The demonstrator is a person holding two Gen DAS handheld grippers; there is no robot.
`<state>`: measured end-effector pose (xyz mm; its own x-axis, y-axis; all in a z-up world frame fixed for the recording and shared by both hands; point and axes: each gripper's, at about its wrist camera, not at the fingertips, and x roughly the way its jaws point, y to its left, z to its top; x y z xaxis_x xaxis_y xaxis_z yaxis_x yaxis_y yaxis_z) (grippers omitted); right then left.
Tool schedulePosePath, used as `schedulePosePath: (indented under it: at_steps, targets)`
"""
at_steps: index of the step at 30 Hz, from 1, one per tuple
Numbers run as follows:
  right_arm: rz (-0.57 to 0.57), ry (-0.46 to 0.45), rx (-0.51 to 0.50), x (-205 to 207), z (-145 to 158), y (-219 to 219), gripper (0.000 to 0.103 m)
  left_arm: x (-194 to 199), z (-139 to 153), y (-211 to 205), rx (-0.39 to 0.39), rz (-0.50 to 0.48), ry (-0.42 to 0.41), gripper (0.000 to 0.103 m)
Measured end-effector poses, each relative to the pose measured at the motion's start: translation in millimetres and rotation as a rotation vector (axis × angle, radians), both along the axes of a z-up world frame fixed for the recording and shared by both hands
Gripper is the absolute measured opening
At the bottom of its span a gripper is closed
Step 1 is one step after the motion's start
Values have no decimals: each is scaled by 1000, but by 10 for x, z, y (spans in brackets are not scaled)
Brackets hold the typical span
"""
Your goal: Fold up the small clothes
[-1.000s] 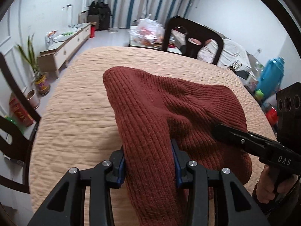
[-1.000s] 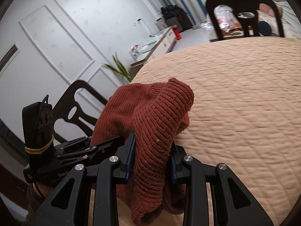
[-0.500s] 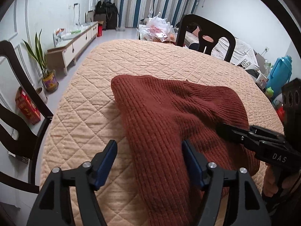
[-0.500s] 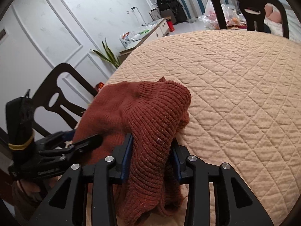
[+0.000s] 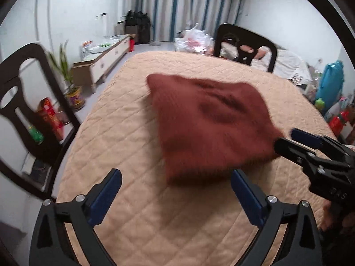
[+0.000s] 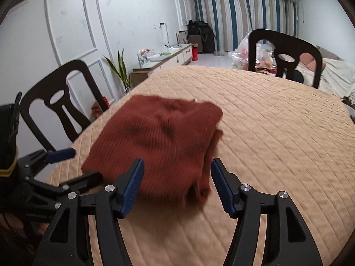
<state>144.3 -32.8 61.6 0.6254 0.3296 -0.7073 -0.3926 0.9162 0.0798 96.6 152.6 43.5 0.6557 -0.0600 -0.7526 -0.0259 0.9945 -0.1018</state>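
Your left gripper (image 5: 176, 190) and right gripper (image 6: 177, 184) are both opening with nothing pinched, while the rust-red ribbed knit garment (image 6: 155, 139) sits folded on the tan quilted tablecloth (image 6: 277, 133).

Home living room, striped curtains (image 6: 233, 11), dining chair (image 6: 286, 55), potted plant (image 5: 66, 77), sideboard (image 6: 164, 59)

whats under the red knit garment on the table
The red knit garment lies folded on the quilted beige table cover, which shows all around it. Its own lower layers peek out at the right edge. Whatever else might sit beneath is covered and cannot be seen.
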Motion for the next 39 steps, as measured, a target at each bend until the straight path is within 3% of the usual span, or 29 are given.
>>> schedulePosePath:
  at_steps: [4, 15, 22, 39]
  targets:
    - [-27, 50, -33, -200, -151, -16, 66, -142, -127, 41, -5, 64, 46, 100]
    - [-41, 106, -149, -362, -424, 45, 66, -237, -318, -11, 24, 66, 73, 100]
    - [-51, 93, -161, -375, -468, 71, 69, -198, -360, -108, 83, 56, 73, 102]
    - [-60, 88, -152, -397, -477, 30, 73, -205, -359, -115, 82, 58, 72, 103]
